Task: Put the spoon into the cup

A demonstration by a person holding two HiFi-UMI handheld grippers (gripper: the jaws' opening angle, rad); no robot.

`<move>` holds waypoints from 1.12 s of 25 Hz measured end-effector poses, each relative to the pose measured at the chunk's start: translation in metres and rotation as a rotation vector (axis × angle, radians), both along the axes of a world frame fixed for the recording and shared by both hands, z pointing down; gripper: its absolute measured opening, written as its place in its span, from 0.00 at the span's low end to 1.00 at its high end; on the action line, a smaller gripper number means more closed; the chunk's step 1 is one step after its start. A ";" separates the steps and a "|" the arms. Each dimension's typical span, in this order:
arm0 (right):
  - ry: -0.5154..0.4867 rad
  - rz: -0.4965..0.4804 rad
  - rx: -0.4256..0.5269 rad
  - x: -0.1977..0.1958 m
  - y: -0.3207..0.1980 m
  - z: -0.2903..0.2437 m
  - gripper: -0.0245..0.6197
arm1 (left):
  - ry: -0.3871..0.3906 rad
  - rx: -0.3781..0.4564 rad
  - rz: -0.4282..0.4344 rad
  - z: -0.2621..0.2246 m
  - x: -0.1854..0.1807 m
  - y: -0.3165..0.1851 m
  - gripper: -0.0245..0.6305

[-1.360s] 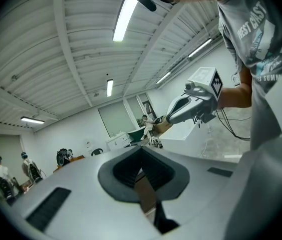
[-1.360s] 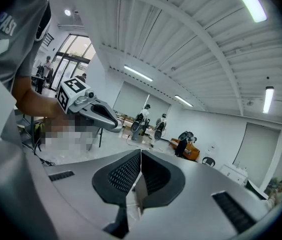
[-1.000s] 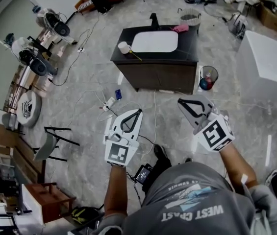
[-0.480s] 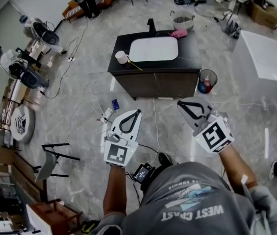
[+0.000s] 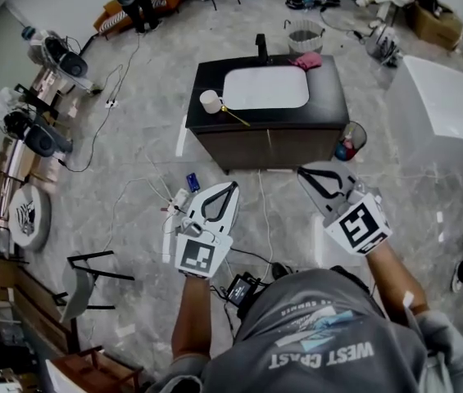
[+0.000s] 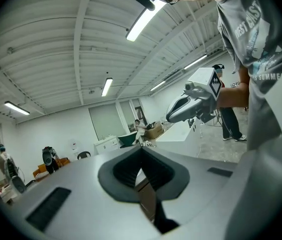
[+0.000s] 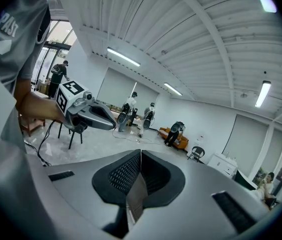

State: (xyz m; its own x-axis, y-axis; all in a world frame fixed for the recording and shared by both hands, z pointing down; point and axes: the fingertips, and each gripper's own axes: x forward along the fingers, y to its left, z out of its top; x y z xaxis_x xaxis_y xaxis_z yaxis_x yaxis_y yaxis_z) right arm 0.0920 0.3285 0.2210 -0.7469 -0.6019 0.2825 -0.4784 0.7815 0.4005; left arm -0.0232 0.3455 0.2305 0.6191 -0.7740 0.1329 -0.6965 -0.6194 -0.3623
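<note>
In the head view, a dark bench (image 5: pixel 333 97) with a white sink (image 5: pixel 265 88) stands in the upper middle of the frame. The white cup (image 5: pixel 210 101) sits on the bench's left end. The spoon (image 5: pixel 237 117) lies on the bench just right of the cup, one end by it. Lower down, over the floor (image 5: pixel 133 178), the left claw (image 5: pixel 229 186) and the right claw (image 5: pixel 302 171) are well apart from the bench. In the left gripper view, the left claw is pinched tight with nothing in it. In the right gripper view, the right claw is pinched tight too, and empty.
</note>
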 end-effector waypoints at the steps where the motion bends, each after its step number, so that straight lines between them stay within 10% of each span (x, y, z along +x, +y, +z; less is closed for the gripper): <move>1: 0.003 0.000 0.001 -0.007 -0.002 0.000 0.09 | 0.005 0.001 0.000 0.001 -0.007 -0.002 0.04; 28: 0.009 -0.150 -0.060 -0.029 -0.107 0.014 0.09 | 0.008 -0.046 -0.144 0.015 -0.027 -0.076 0.04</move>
